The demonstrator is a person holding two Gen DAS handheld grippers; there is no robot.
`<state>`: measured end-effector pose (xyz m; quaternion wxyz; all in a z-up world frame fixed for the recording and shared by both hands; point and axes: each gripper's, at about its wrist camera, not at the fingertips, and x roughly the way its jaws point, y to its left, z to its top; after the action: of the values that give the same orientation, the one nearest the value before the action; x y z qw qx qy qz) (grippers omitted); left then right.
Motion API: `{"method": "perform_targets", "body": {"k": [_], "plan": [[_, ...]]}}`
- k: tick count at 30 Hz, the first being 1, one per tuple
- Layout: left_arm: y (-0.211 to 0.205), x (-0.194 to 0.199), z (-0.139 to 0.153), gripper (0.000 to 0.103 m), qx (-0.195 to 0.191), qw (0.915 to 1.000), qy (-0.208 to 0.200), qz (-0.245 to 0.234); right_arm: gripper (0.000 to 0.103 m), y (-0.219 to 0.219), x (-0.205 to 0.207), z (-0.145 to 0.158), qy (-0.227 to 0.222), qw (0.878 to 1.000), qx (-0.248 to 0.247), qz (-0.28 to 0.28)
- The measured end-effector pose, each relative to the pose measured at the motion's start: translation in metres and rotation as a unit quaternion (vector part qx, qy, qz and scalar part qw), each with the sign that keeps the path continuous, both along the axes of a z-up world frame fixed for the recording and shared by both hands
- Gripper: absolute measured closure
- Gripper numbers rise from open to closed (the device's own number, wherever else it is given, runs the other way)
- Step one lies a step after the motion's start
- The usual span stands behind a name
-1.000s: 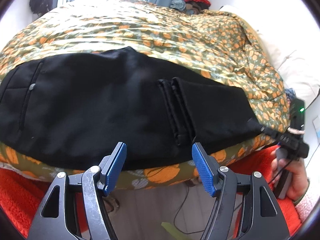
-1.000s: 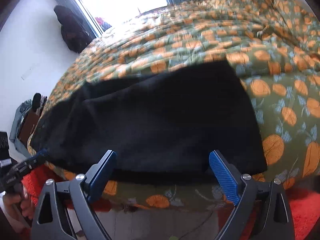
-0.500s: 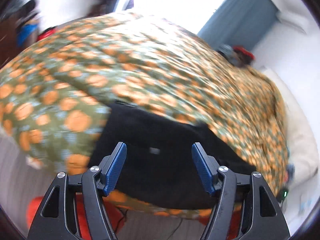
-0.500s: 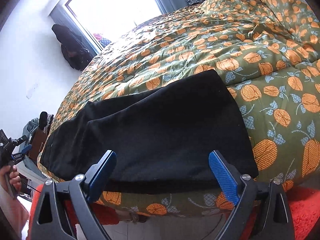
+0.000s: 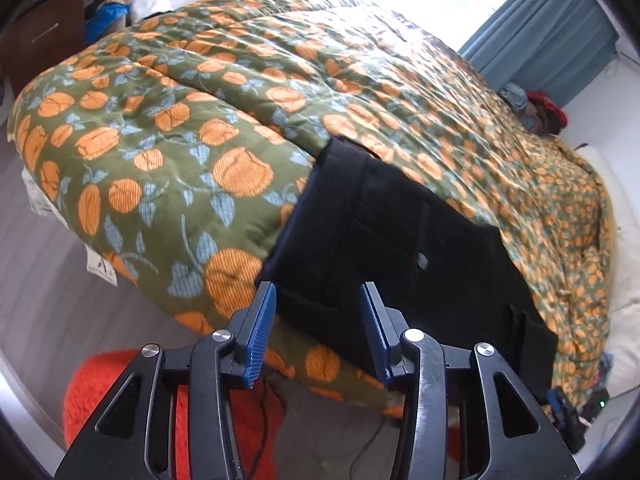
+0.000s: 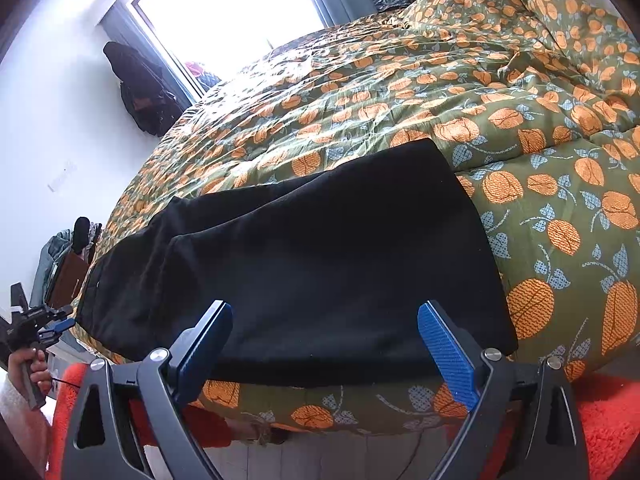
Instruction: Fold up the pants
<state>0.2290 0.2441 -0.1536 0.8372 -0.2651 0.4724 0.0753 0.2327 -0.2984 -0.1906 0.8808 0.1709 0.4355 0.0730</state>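
Left wrist view, left gripper [image 5: 318,312] jaws closing, pants [image 5: 400,240] waistband corner between

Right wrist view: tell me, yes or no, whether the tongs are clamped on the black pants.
No. The right tongs stand wide open over the black pants, both blue pads clear of the cloth.

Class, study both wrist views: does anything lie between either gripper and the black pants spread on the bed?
Nothing visible does. The closing left gripper faces the waistband corner of the black fabric pants directly; the open right gripper faces their near edge on the orange-patterned green quilt.
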Motion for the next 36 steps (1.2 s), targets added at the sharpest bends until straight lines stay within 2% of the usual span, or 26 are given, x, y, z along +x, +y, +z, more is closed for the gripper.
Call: {"method": "perform_targets", "body": {"k": [1, 2, 5, 8, 10, 12, 14, 16, 21, 24, 26, 27, 29, 31, 34, 36], "plan": [[0.001, 0.002, 0.002, 0.076, 0.004, 1.0, -0.007, 0.0, 0.01, 0.0, 0.0, 0.0, 0.0, 1.0, 0.001, 0.0], [0.001, 0.003, 0.007, 0.085, 0.001, 0.9999, -0.015, -0.003, 0.01, 0.0, -0.001, 0.0, 0.0, 1.0, 0.0, 0.0], [-0.002, 0.008, 0.02, 0.085, -0.012, 0.9987, -0.047, -0.017, 0.01, 0.0, -0.001, 0.0, -0.001, 1.0, -0.002, 0.001], [-0.006, 0.018, 0.017, 0.085, -0.009, 0.9988, -0.036, -0.033, 0.01, 0.0, 0.0, -0.001, 0.001, 1.0, -0.003, 0.004], [-0.004, 0.018, 0.013, 0.085, -0.009, 0.9993, -0.027, -0.026, 0.01, 0.0, 0.0, -0.001, 0.002, 1.0, -0.003, 0.003], [-0.002, 0.009, 0.014, 0.078, -0.017, 0.9992, -0.033, -0.012, 0.01, 0.0, -0.001, 0.0, -0.001, 1.0, -0.001, 0.002], [-0.002, -0.003, 0.016, 0.059, -0.017, 0.9992, -0.035, -0.001, 0.01, -0.001, -0.002, 0.0, -0.001, 1.0, 0.002, 0.002], [-0.003, -0.013, 0.016, 0.056, -0.011, 0.9993, -0.035, 0.01, 0.01, -0.002, -0.001, -0.001, 0.0, 1.0, 0.002, 0.001], [0.008, -0.013, -0.006, 0.056, -0.026, 0.9986, 0.003, 0.046, 0.01, 0.0, 0.001, -0.002, 0.003, 1.0, 0.001, 0.0], [0.009, -0.005, -0.018, 0.056, -0.028, 0.9984, 0.018, 0.046, 0.01, 0.001, 0.002, -0.002, 0.002, 1.0, 0.002, 0.0], [0.009, -0.006, -0.016, 0.083, -0.032, 0.9983, -0.003, 0.049, 0.01, 0.001, 0.001, -0.002, 0.001, 1.0, 0.001, 0.001], [0.009, -0.007, -0.009, 0.09, -0.029, 0.9982, -0.023, 0.047, 0.01, 0.001, 0.001, -0.002, 0.001, 1.0, 0.001, 0.001], [0.008, -0.006, 0.003, 0.091, -0.029, 0.9974, -0.058, 0.033, 0.01, 0.001, 0.0, -0.002, 0.001, 1.0, 0.001, 0.002], [0.006, 0.0, 0.009, 0.091, -0.012, 0.9974, -0.069, 0.019, 0.01, 0.001, 0.0, -0.002, 0.002, 1.0, -0.001, 0.005], [0.009, 0.009, -0.011, 0.09, -0.005, 0.9996, -0.025, 0.016, 0.01, 0.002, 0.001, -0.003, 0.004, 1.0, -0.003, 0.006], [0.014, 0.004, -0.019, 0.083, -0.012, 0.9994, -0.015, 0.03, 0.01, 0.002, 0.001, -0.003, 0.004, 1.0, -0.003, 0.005]]}}
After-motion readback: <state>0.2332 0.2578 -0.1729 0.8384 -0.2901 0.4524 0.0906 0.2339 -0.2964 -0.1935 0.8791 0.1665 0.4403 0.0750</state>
